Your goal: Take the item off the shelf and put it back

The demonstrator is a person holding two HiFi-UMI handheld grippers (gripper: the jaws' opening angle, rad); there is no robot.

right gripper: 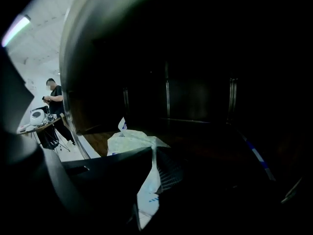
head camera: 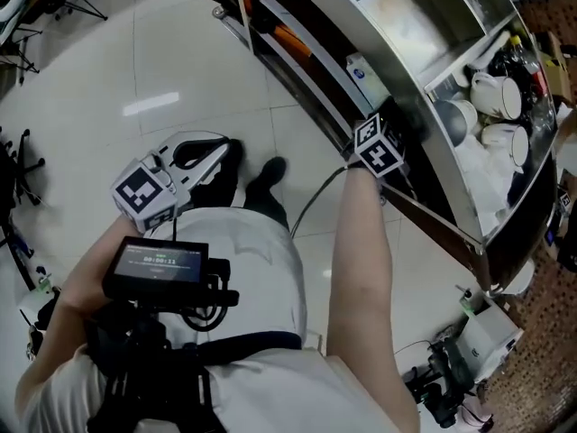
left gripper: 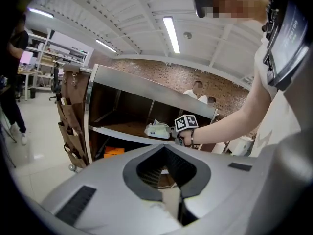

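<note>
The right tool (right gripper: 150, 156) is clamped on a soft white packet (right gripper: 131, 142) with blue print. Its jaws stand nearly together, with the packet's thin near end pinched between them. The packet is inside the middle bay of the steel shelf unit (left gripper: 146, 89), at the level of the brown shelf board (left gripper: 122, 128). Contact with the board cannot be confirmed. The packet's long axis runs in line with the tool and points away from the jaws into the bay. In the left gripper view it lies roughly level, near the board's front edge. The left tool (left gripper: 164, 146) is clear of the shelf, near the person's body, with its jaws closed tip to tip and nothing between them.
</note>
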